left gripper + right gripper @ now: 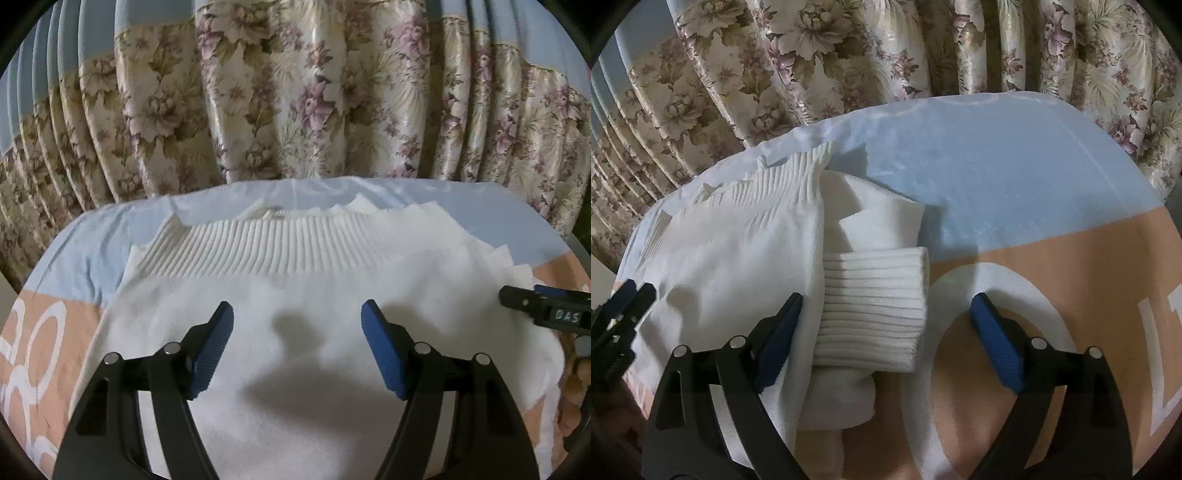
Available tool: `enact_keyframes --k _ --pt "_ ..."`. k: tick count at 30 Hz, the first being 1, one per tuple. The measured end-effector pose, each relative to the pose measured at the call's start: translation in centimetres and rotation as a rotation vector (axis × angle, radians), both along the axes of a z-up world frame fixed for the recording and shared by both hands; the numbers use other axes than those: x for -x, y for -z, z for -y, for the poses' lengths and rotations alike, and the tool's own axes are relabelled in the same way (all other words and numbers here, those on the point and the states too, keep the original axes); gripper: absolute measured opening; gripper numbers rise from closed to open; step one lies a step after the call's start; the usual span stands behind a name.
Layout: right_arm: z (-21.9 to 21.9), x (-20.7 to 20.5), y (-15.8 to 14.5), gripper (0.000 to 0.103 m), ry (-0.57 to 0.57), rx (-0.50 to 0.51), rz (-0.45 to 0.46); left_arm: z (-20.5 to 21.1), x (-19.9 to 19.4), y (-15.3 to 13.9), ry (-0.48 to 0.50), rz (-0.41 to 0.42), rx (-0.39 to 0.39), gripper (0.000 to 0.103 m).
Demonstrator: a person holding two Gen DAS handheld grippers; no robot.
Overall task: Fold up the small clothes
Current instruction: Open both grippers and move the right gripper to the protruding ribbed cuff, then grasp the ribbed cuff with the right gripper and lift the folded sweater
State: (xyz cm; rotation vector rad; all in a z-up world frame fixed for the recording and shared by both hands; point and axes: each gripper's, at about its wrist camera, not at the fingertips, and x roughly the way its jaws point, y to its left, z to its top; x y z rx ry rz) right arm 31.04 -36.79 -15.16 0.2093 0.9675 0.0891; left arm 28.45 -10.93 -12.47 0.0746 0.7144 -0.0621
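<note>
Floral curtains [295, 92] behind, blue-and-peach printed bedsheet [1015, 177] carrying a white ribbed knit sweater [314, 295], looks mid-fold: left gripper [297, 347] hovering spread wide, right gripper [886, 339] spread, straddling the ribbed cuff [871, 306], probably pinching next.

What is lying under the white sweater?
The white sweater lies on a printed sheet, light blue and peach with white shapes. Whatever the sheet shows beneath the sweater is covered and cannot be seen.
</note>
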Motion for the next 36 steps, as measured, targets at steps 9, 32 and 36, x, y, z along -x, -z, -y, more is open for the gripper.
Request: enact_keyframes --k 9,32,36 --pt "-0.7 -0.5 0.1 0.060 -0.034 -0.094 0.002 -0.8 -0.1 1.4 -0.021 -0.035 0.024 0.072" --pt "-1.3 0.2 -2.5 0.021 -0.034 -0.075 0.045 -0.3 1.5 1.4 0.003 -0.064 0.050 0.072" --pt "-0.5 0.0 -1.2 0.023 -0.016 -0.139 0.018 -0.5 3.3 1.8 -0.018 -0.063 0.068 0.073"
